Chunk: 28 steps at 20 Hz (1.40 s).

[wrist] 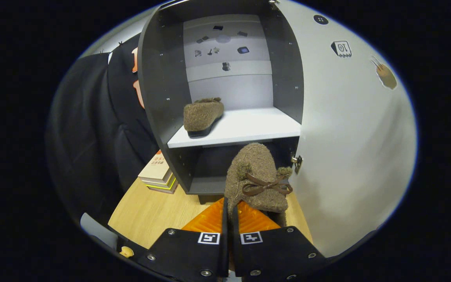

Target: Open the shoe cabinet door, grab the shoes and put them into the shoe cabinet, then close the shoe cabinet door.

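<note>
While hand-held gripper [228,213] clenches brown shoe [257,176], cabinet door [350,149] wide open, shelf [245,127] half free.

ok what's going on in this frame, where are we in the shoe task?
A person's handheld gripper has its fingers closed on the edge of a brown fuzzy slipper with a bow, held up in front of the shoe cabinet. The cabinet door is swung open to the right. The matching slipper already sits on the white shelf inside. So one shoe is stowed, the second is on its way in, and the door is yet to be closed. Some books lie on the wooden table beside the cabinet.
</note>
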{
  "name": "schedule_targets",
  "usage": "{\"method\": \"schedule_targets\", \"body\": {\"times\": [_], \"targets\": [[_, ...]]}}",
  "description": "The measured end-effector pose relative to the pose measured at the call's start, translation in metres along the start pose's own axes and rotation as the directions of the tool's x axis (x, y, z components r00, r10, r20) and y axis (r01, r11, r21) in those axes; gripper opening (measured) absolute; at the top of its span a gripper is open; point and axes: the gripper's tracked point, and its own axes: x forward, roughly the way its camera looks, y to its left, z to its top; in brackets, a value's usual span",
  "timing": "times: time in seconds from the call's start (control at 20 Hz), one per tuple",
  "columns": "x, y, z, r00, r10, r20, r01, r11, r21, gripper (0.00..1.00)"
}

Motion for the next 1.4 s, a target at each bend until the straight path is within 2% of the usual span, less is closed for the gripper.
{"method": "schedule_targets", "body": {"times": [0.4, 0.75, 1.05, 1.15, 1.25, 1.35, 1.4], "targets": [[0.031, -0.016, 0.113, 0.993, -0.001, 0.118, 0.011, 0.996, -0.09, 0.05], [0.106, -0.028, 0.185, 0.992, 0.002, 0.125, 0.017, 0.989, -0.149, 0.05], [0.186, -0.04, 0.211, 0.997, -0.037, 0.065, 0.048, 0.982, -0.183, 0.05], [0.206, -0.042, 0.207, 0.998, -0.05, 0.036, 0.056, 0.977, -0.205, 0.05], [0.223, -0.035, 0.2, 1.0, -0.029, -0.003, 0.028, 0.983, -0.18, 0.05], [0.235, -0.039, 0.196, 0.999, -0.05, -0.017, 0.046, 0.986, -0.159, 0.05], [0.239, -0.041, 0.192, 0.997, -0.067, -0.027, 0.062, 0.987, -0.145, 0.09]]}}
